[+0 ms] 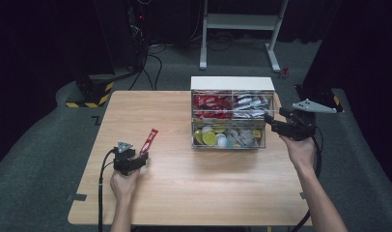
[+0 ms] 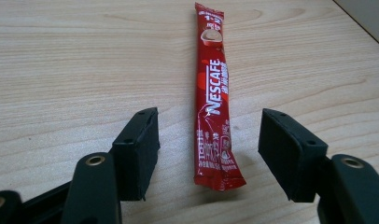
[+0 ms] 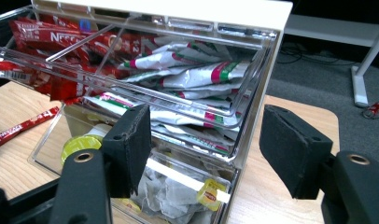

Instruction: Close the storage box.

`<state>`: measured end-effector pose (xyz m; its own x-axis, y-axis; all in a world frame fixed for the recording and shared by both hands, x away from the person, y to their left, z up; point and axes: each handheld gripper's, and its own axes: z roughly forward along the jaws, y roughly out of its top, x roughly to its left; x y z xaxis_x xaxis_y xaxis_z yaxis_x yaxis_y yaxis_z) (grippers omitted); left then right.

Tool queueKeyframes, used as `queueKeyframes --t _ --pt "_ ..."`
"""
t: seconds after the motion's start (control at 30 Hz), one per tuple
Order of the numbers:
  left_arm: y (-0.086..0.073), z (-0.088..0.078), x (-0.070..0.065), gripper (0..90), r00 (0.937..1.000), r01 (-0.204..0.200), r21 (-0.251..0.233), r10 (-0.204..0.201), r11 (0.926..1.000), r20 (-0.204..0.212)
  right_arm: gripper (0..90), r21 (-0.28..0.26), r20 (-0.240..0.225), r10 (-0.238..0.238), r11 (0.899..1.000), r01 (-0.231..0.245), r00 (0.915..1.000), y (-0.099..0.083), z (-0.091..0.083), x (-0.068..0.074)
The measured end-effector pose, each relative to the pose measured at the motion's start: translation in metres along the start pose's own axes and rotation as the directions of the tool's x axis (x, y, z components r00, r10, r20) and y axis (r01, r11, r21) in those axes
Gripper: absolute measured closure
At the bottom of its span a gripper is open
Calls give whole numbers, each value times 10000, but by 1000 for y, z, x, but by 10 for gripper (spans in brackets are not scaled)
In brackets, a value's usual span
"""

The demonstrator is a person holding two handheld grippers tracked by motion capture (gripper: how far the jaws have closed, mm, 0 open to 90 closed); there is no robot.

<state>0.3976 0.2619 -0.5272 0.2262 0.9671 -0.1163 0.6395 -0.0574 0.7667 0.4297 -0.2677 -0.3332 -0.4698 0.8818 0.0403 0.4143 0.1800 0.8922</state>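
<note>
sachet (image 1: 148,141) left of organizer (image 1: 231,117)

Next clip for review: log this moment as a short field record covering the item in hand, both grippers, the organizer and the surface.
item: red Nescafe coffee stick, lying flat on the table
left gripper: open, jaws either side of the stick's near end, not touching it
right gripper: open, nothing between the jaws, at the organizer's right front corner
organizer: clear drawer box with red sticks, white sachets, tea bags and yellow-lidded cups
surface: wooden table
</note>
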Motion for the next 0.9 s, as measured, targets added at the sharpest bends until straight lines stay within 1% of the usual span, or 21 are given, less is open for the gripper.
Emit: queueKeyframes --t 0.1,0.2,0.33,0.5,0.57,0.63,0.73,0.8,0.9 --pt "0 0 0 386 10000 1 1 -1 10000 7 330 29 -71 2 10000 -2 10000 -3 1 0" --pt "0 0 0 383 10000 -3 2 3 10000 15 330 -144 -212 102 9998 -105 9997 -5 0 0" --pt "0 0 0 383 10000 -3 2 3 10000 16 326 -128 -248 78 9999 -82 9997 -8 0 0" --pt "0 0 0 383 10000 -1 3 1 10000 17 313 -232 -304 17 9997 -24 9995 -16 -4 2" --pt "0 0 0 382 10000 2 2 -2 10000 19 339 -338 -517 71 9994 -89 9986 -19 -7 3" --pt "0 0 0 382 10000 1 3 -1 10000 17 341 -399 -680 29 9992 -57 9977 -22 -11 3" --pt "0 0 0 383 10000 2 4 -2 10000 18 322 -502 -484 -6 9987 -19 9988 -29 -15 2" --pt "0 0 0 383 10000 0 2 0 10000 22 324 -519 -434 9 9986 -31 9991 -33 -17 1" --pt "0 0 0 378 10000 -3 -4 3 10000 42 340 -535 -566 106 9985 -136 9983 -41 -20 1"
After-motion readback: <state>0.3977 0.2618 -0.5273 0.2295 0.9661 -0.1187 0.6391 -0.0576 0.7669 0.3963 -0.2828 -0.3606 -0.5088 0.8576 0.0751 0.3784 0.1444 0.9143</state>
